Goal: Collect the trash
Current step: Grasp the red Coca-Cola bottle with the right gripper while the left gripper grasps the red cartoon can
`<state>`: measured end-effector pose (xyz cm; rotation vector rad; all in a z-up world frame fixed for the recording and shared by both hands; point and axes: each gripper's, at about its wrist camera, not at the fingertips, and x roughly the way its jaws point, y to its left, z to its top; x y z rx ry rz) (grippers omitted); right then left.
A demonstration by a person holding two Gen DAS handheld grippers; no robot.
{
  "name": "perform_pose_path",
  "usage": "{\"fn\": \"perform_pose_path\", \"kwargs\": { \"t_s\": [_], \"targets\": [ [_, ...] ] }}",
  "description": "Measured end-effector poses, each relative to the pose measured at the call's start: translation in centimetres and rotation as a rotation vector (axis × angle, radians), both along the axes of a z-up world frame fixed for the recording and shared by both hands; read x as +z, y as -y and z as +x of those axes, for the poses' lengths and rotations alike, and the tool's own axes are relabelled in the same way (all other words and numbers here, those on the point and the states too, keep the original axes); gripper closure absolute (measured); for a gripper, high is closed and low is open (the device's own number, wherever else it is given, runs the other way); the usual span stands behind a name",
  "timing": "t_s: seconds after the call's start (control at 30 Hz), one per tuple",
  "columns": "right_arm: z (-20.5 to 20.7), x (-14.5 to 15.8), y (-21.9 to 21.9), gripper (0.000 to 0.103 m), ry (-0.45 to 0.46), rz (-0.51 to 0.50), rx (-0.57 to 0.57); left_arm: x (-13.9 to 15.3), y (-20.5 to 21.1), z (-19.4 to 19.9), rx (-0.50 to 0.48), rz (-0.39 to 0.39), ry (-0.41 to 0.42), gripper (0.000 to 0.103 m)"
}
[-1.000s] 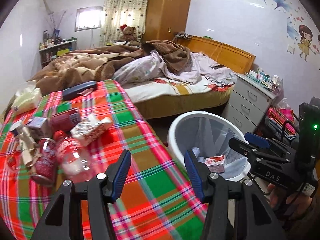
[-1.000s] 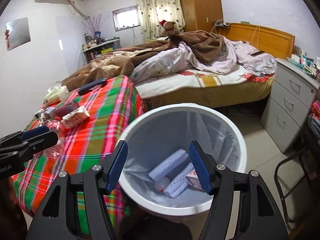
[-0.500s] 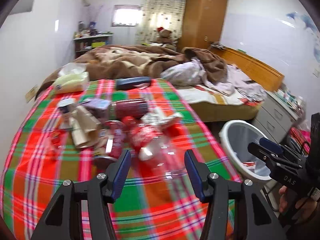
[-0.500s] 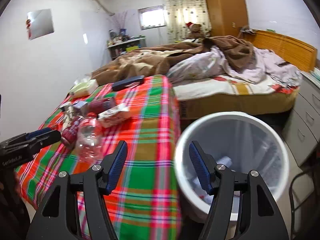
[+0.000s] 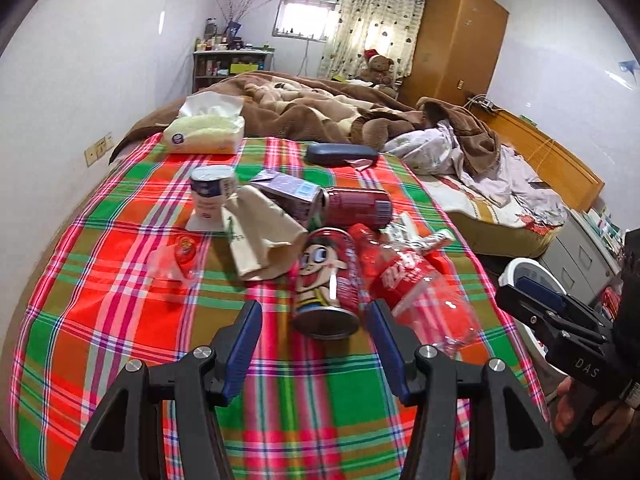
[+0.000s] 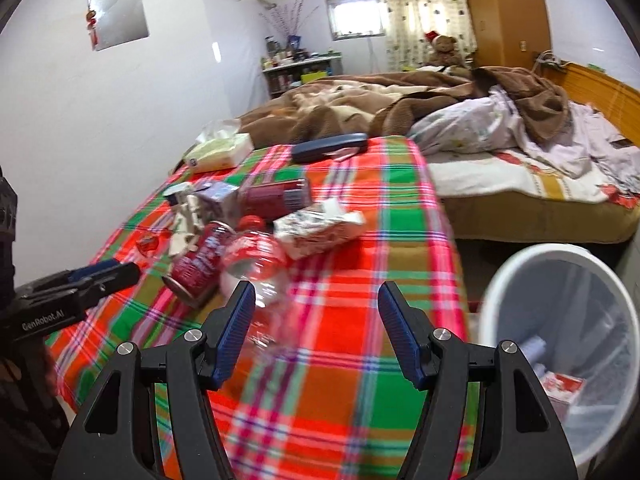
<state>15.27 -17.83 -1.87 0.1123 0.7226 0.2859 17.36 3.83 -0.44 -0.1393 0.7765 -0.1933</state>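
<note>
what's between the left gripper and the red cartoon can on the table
Nothing but bare plaid tablecloth: in the left wrist view the left gripper is open, empty, just short of the cartoon can.

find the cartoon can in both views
Left wrist: cartoon can lies centre, just ahead of the open left gripper.
Right wrist: same can lies left of centre, base toward camera.
Shared landmark: clear bottle lying at its right.
</note>
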Motion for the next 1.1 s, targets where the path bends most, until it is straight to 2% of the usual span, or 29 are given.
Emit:
{"fn": "perform_pose_path", "kwargs": {
  "t_s": [0.1, 0.2, 0.47, 0.57, 0.7, 1.1],
  "targets": [
    [1.0, -0.4, -1.4, 0.038, -0.019, 0.018, 0.049, -0.3, -0.8, 0.7, 0.004, 0.004, -0.011, 0.048],
    [1.6, -1.0, -2.8, 0.038, -0.045, -0.01, 0.1, -0.6, -1.3, 1.4, 0.006, -0.008, -0.018, 0.048],
    [3.7, -2.4, -5.2, 0.038, -0.11, -0.094, 0.146, -1.5, -1.4, 3.3, -0.03, -0.033, -0.05, 0.048],
    [4.4, -3.0, -5.2, 0.038, -0.148, -0.115, 0.14, -1.8, -1.3, 3.9, -0.039, -0.04, -0.062, 0.048],
    [4.8, -3.2, -4.2, 0.038, -0.163, -0.079, 0.111, -2.2, -0.8, 4.9, -0.072, -0.052, -0.081, 0.047],
    [4.6, -3.3, -2.4, 0.039, -0.159, -0.061, 0.044, -4.0, 1.7, 7.9, -0.125, -0.033, -0.133, 0.047]
  ]
}}
